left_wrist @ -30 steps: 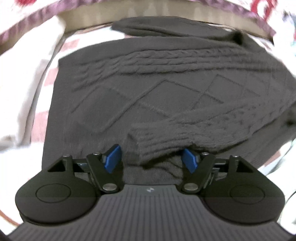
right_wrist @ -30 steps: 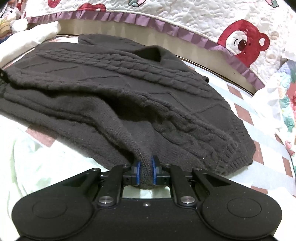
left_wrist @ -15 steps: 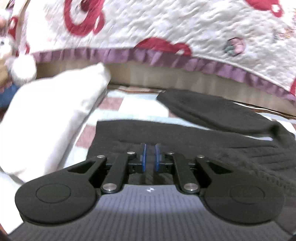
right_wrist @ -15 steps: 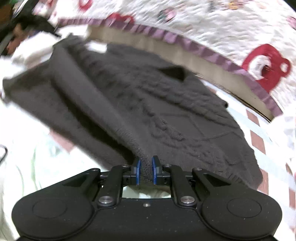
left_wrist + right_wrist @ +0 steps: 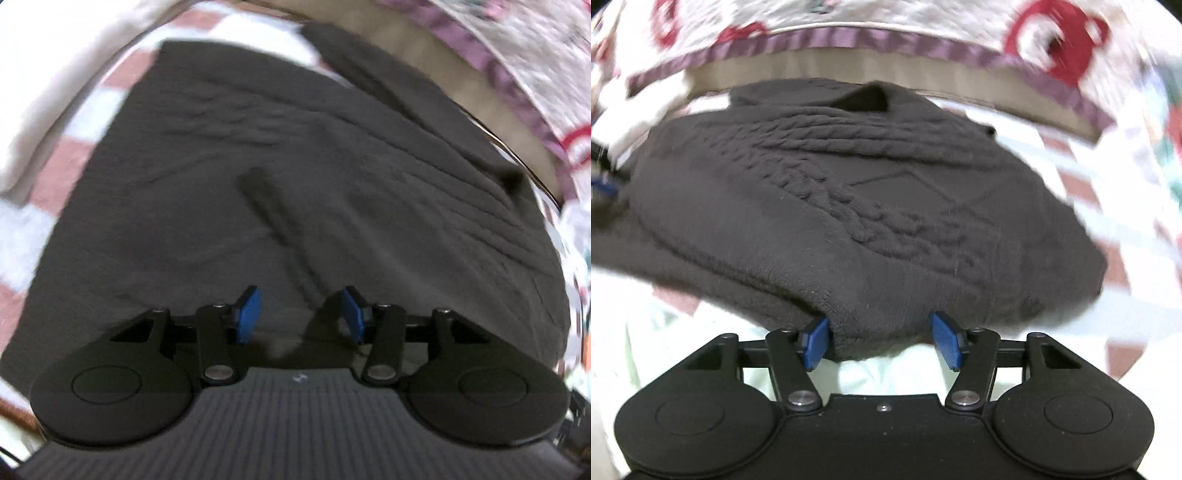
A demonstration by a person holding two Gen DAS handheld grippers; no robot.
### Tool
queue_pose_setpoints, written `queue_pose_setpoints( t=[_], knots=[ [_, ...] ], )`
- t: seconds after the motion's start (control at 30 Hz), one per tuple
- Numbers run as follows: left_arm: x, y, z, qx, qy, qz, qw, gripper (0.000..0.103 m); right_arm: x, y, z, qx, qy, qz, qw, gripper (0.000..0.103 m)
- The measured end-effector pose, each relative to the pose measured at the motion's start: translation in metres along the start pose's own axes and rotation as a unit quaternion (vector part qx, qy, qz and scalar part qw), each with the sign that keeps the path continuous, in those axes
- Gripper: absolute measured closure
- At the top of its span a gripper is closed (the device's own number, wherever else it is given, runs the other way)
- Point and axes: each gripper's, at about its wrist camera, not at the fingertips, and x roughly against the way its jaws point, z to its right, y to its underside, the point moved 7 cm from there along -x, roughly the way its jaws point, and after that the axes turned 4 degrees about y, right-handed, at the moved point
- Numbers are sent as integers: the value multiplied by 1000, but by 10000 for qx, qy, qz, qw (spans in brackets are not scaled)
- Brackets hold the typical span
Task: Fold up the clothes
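On the checked bedspread point(image 5: 1082, 184), the dark knit sweater point(image 5: 849, 192) lies ahead of both opening claws, left gripper point(image 5: 299, 314) and right gripper point(image 5: 882, 339) gripping nothing, so retreat cleanly without snagging the folded edge.

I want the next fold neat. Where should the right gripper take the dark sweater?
Probably at the thick folded edge of the dark sweater nearest the right gripper, coming in low from the near side. That edge bulges up off the bedsheet between the opening jaws, so the pads can close across it.
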Motion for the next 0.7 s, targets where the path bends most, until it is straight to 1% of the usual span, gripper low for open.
queue_pose_setpoints(
  t=[0.07, 0.1, 0.13, 0.17, 0.2, 0.23, 0.27, 0.33, 0.37, 0.4, 0.43, 0.47, 0.53, 0.57, 0.6, 0.63, 0.67, 0.7],
  knots=[
    [-8, 6, 18, -306, 195, 3, 9993, 49, -4, 1, 1, -226, -42, 5, 9997, 41],
    [-15, 11, 28, -409, 363, -14, 9985, 44, -3, 1, -1, -193, -92, 33, 9998, 50],
    [-20, 16, 33, -425, 390, -5, 9983, 42, -1, 0, -4, -92, -163, 68, 9998, 66],
    [-26, 21, 38, -439, 415, 5, 9982, 40, 2, -1, -7, 8, -234, 104, 9997, 72],
    [-28, 24, 43, -551, 332, 134, 9978, 38, 4, -3, -9, 85, -238, 150, 9996, 81],
    [-29, 26, 49, -667, 246, 266, 9971, 38, 6, -5, -10, 148, -205, 201, 9995, 89],
    [-28, 26, 53, -776, 215, 396, 9960, 40, 11, -8, -11, 154, -180, 288, 9993, 89],
    [-25, 24, 59, -967, 121, 615, 9933, 85, 30, -17, -14, -11, -288, 512, 9983, 90],
    [-23, 21, 60, -1047, 56, 702, 9920, 86, 40, -22, -16, -105, -359, 625, 9973, 90],
    [-21, 19, 62, -1128, -9, 790, 9905, 87, 48, -25, -14, -301, -529, 671, 9959, 91],
    [-18, 16, 60, -1102, -29, 845, 9903, 88, 53, -25, -9, -521, -726, 641, 9939, 92],
    [-17, 13, 58, -1039, -26, 822, 9912, 88, 53, -23, -5, -602, -771, 507, 9939, 92],
    [-15, 10, 53, -939, -54, 765, 9926, 88, 37, -8, 0, -377, -410, -12, 9984, 95],
    [-14, 10, 51, -905, -86, 733, 9932, 88, 28, 1, 1, -294, -198, -293, 9989, 100],
    [-13, 13, 49, -922, -142, 693, 9932, 88, 21, 8, 3, -306, -85, -532, 9981, 101],
    [-14, 15, 48, -930, -183, 630, 9935, 88, 18, 13, 5, -393, -100, -663, 9970, 98],
    [-16, 15, 47, -886, -158, 586, 9942, 87, 19, 14, 7, -529, -221, -657, 9962, 95],
    [-17, 15, 46, -841, -132, 542, 9949, 86, 23, 10, 10, -686, -305, -518, 9958, 94]
  ],
)
